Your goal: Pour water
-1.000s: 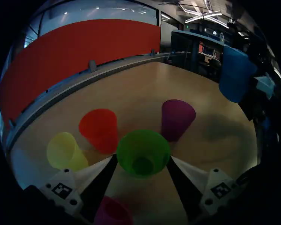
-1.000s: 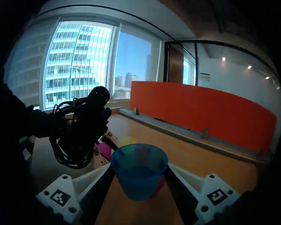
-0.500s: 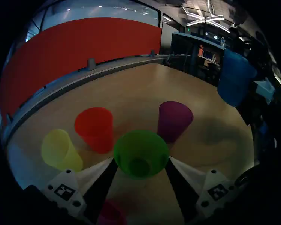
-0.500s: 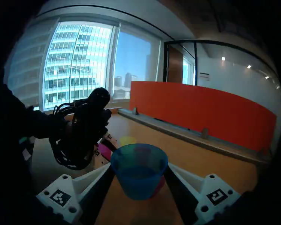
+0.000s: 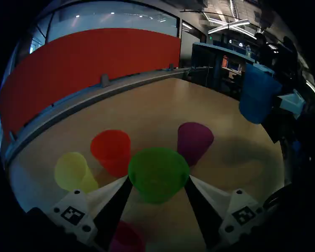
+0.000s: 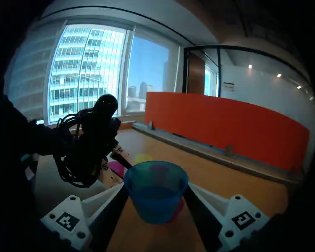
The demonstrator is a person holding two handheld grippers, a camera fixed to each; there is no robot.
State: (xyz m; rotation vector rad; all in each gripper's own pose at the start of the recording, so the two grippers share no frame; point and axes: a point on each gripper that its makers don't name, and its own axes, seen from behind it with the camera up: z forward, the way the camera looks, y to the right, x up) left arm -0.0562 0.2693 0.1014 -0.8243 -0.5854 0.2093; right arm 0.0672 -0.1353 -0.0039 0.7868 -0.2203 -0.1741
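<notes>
While the left hand-held gripper clamps the green cup over the bench, the right hand-held gripper clamps the blue cup, part-filled with water and raised well apart from it. Tilting the blue cup before its rim stands over the green mouth would probably spill water onto the bench or the red cup and purple cup just beside.
</notes>
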